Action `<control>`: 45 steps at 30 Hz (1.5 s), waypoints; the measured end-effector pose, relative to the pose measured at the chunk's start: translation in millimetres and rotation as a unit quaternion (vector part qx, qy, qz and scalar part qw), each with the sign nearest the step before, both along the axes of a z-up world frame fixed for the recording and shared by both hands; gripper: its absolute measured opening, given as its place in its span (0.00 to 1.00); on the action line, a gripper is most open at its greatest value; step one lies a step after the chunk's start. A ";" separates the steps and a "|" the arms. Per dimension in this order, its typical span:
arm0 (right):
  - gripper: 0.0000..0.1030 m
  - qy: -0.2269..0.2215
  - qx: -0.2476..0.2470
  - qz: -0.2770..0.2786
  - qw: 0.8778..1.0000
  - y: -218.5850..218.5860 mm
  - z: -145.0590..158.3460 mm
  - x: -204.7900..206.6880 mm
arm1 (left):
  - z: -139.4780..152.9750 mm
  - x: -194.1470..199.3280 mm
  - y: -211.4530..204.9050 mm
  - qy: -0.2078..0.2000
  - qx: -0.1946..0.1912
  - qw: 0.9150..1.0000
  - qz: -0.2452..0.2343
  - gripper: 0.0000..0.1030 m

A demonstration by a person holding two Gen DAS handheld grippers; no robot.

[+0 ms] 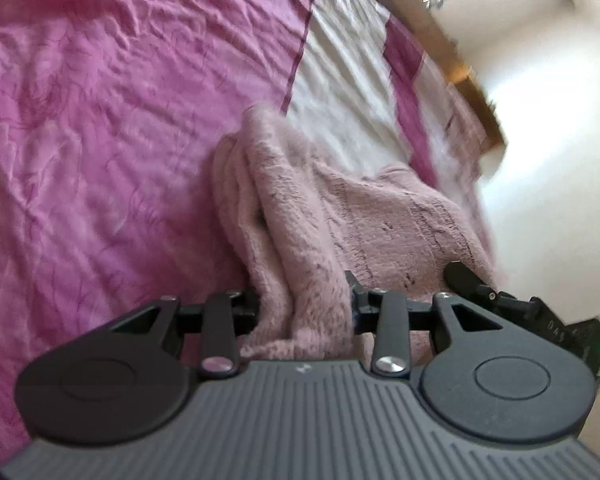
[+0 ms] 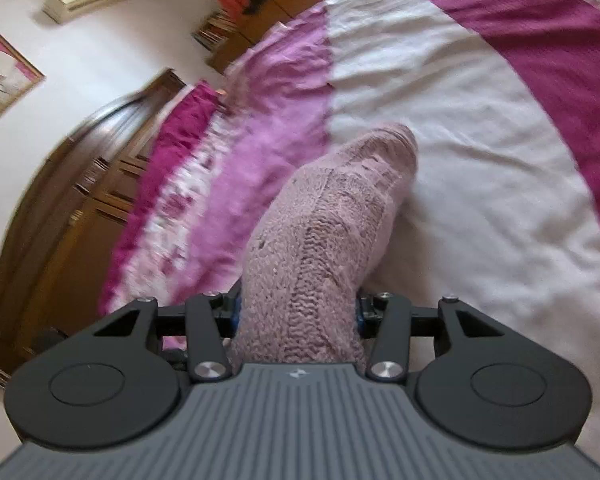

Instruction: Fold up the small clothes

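- Fuzzy, matt pale-pink garment (image 1: 308,216) on the near side; cable-knit ribbing on its outer face (image 2: 324,240).
- Crinkled, faintly sheeny pink bedspread (image 1: 100,120), with smoother white cloth panels (image 2: 460,120) to the right.
- Matt black plastic left gripper (image 1: 304,304), ribbed grey housing, shiny metal pivots.
- Glossy brown wooden headboard (image 2: 80,184), far left.
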State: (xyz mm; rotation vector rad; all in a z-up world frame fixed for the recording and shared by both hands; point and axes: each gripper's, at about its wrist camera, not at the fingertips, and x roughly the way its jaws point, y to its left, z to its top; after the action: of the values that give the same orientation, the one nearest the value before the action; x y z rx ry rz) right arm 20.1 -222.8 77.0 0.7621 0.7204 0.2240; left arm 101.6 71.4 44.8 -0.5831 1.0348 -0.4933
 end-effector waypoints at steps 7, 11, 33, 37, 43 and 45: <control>0.52 0.053 0.013 -0.018 0.998 -18.1 -63.6 -18.4 | -7.4 -13.8 -18.7 -0.028 0.084 0.996 -0.017 0.39; 0.55 0.052 0.006 -0.013 0.999 -16.0 -61.6 -21.7 | -6.0 -14.9 -23.7 -0.027 0.097 0.995 -0.016 0.43; 0.60 0.048 -0.023 -0.011 0.999 -15.0 -53.4 -50.7 | 1.3 -42.2 -21.6 -0.062 0.200 0.978 -0.013 0.68; 0.63 0.040 -0.044 -0.009 0.998 -10.4 -46.0 -53.1 | 6.0 -47.4 -22.3 -0.069 0.210 0.975 -0.012 0.68; 0.73 0.021 -0.111 0.005 0.994 4.1 -26.1 -73.9 | 18.2 -69.3 -29.0 -0.087 0.238 0.967 -0.019 0.67; 0.76 0.018 -0.141 0.008 0.990 11.7 -22.0 -83.5 | 16.4 -74.6 -31.7 -0.085 0.251 0.964 -0.020 0.73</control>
State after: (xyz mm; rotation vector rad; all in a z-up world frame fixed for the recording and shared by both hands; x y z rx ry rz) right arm -63.4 -211.1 55.1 0.4911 0.7732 0.1204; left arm 27.0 39.7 61.2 -0.0654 0.9601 -0.2922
